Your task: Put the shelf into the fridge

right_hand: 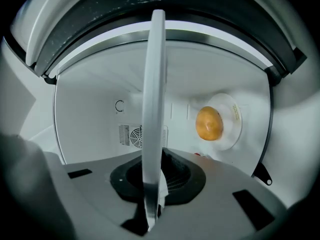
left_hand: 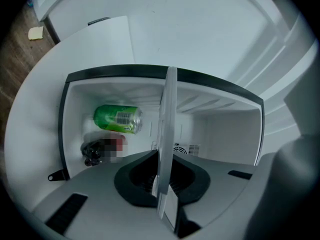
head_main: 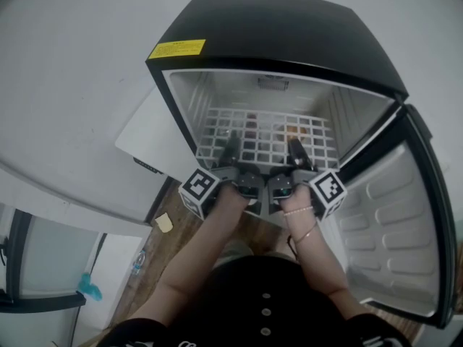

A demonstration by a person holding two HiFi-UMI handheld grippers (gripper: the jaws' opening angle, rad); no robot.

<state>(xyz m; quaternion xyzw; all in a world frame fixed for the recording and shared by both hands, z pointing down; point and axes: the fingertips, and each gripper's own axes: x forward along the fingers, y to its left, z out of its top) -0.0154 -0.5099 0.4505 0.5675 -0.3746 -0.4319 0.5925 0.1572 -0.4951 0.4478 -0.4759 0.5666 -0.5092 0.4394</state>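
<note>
The white wire-grid shelf (head_main: 264,139) lies level inside the open black fridge (head_main: 289,42), its front edge towards me. My left gripper (head_main: 230,149) is shut on the front edge left of the middle, and my right gripper (head_main: 296,150) is shut on it right of the middle. In the left gripper view the shelf (left_hand: 167,129) shows edge-on between the jaws of the left gripper (left_hand: 162,184). The right gripper view shows the shelf (right_hand: 152,99) the same way in the right gripper (right_hand: 152,184).
The fridge door (head_main: 394,230) stands open at the right. Inside, a green can (left_hand: 117,119) and a dark item (left_hand: 92,151) lie on one side, an orange fruit (right_hand: 209,124) on a white plate (right_hand: 234,121) on the other. A white panel (head_main: 148,132) leans left of the fridge.
</note>
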